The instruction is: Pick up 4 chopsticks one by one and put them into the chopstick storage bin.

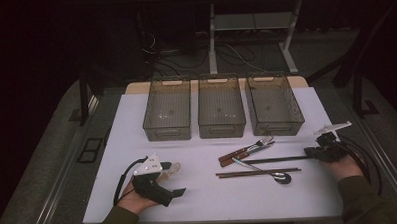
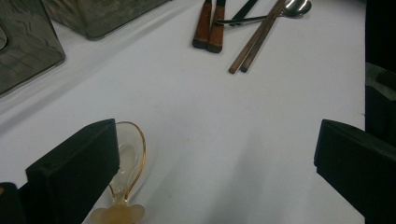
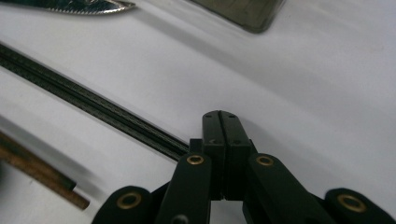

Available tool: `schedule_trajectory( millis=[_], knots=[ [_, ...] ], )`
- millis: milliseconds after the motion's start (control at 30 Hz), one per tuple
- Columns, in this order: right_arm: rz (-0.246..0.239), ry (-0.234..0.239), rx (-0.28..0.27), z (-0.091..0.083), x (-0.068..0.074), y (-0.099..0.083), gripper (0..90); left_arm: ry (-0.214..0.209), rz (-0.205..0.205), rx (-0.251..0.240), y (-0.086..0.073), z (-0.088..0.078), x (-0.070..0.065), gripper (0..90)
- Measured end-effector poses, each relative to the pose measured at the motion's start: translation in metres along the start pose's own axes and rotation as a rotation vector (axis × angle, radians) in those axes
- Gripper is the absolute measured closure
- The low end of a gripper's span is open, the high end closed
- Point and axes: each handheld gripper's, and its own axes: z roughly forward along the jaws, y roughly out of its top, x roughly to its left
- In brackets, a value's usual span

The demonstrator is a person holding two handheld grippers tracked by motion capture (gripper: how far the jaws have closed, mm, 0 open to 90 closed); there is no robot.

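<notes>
The left gripper (image 1: 165, 185) lay nearest, jaws wide and holding nothing, beside a clear spoon (image 2: 127, 154). The right gripper (image 3: 226, 140) was pinched tight on the black chopsticks (image 3: 93, 105), which lay on the white table (image 1: 204, 197). Best to lift them slowly and level.

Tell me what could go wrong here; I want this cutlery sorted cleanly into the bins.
1. The right gripper has its fingers shut at the very end of the black chopsticks; they reach its side, so whether they are pinched is unclear. Held that far out, they could swing or slip.
2. Those chopsticks lie against the spoon and fork, so pulling may drag them.
3. The left gripper is open beside the clear spoon; it could nudge it.
</notes>
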Motion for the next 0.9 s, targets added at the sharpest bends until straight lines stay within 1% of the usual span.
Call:
schedule_trajectory(
  millis=[133, 233, 333, 400, 500, 600, 700, 900],
  knots=[
    [0.0, 0.006, 0.008, -0.004, 0.003, -0.005, 89.7, 0.0, -0.001, 0.0, 0.0, 0.0, 0.0, 0.0],
    [-0.01, 0.008, 0.007, -0.007, 0.004, -0.009, 89.7, 0.0, -0.002, 0.0, 0.0, 0.0, 0.0, 0.0],
    [-0.005, 0.013, 0.014, -0.009, 0.005, -0.012, 89.7, 0.0, -0.001, 0.001, 0.0, 0.0, 0.0, 0.0],
    [-0.013, 0.014, 0.014, -0.011, 0.006, -0.014, 89.7, 0.0, -0.001, 0.002, 0.0, 0.0, 0.0, 0.0],
    [-0.015, 0.015, 0.018, -0.013, 0.009, -0.017, 89.7, 0.0, -0.001, -0.001, 0.0, 0.0, 0.0, 0.0],
    [-0.028, 0.015, 0.018, -0.016, 0.011, -0.021, 89.7, -0.001, 0.0, 0.001, 0.0, 0.0, 0.0, 0.0],
    [-0.026, 0.02, 0.027, -0.019, 0.014, -0.024, 89.7, -0.001, -0.001, 0.001, 0.0, 0.0, 0.0, 0.0],
    [-0.037, 0.023, 0.033, -0.023, 0.02, -0.03, 89.7, -0.001, -0.001, 0.0, 0.0, 0.0, -0.001, 0.0]
  ],
)
